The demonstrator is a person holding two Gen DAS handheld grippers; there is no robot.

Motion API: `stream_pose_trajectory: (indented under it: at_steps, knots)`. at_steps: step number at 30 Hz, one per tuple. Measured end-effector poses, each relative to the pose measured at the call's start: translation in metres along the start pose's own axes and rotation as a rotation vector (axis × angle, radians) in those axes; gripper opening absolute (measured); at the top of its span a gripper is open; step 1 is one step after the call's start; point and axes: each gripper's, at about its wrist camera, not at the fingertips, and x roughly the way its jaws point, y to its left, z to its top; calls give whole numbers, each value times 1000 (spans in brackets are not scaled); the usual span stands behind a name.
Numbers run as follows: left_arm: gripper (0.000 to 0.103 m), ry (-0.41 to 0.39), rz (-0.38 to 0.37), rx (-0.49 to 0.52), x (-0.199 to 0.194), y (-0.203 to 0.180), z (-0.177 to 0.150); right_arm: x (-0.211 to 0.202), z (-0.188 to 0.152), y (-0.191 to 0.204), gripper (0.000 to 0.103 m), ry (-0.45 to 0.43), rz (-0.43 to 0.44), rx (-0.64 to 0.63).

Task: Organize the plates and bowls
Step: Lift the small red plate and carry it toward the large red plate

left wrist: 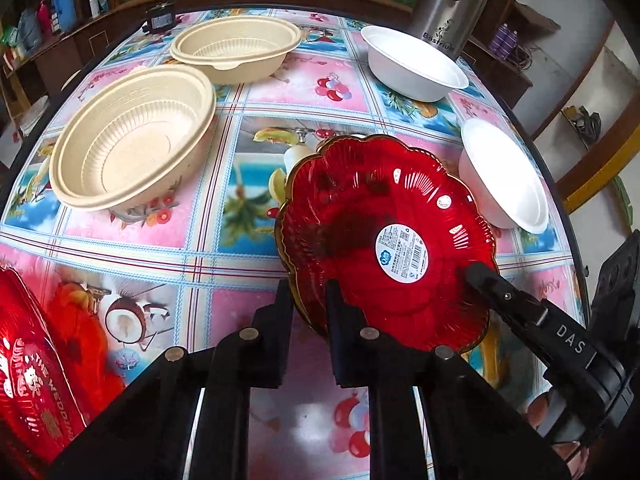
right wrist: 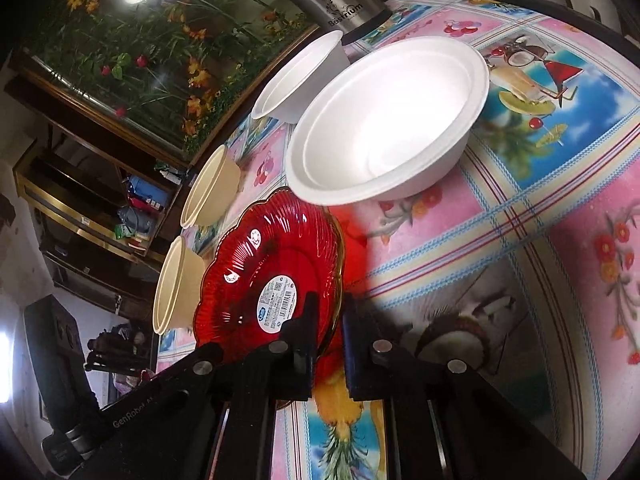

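Black fingers of the left gripper [left wrist: 308,300] are clamped on the near rim of the red plate [left wrist: 384,236], one finger under it and one over. From the right side the right gripper [left wrist: 476,276] also pinches the plate's edge; in its own view its fingers [right wrist: 328,320] are closed on that rim, with the plate [right wrist: 272,276] tilted up off the flowered tablecloth [left wrist: 208,248]. A round white sticker [left wrist: 402,250] sits near the plate's middle.

Just beyond the plate on the right stands a white bowl [left wrist: 504,176], very close to the rim. A second white bowl [left wrist: 412,64] sits farther back, in front of a steel flask [left wrist: 448,8]. On the left are two beige bowls, one near [left wrist: 132,140] and one behind it [left wrist: 236,48], both well apart from the plate. At the lower left corner lies a red tray with gold lettering [left wrist: 28,372]. In the right wrist view the nearer white bowl [right wrist: 388,120] sits just past the plate's far edge.
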Motion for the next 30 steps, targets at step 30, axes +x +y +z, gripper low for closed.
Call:
stream_pose_trajectory:
  at_steps: [30]
  knots:
    - [14,-341,86,-243,-168,168,-99,-7,-122,181,12,125,174,-339]
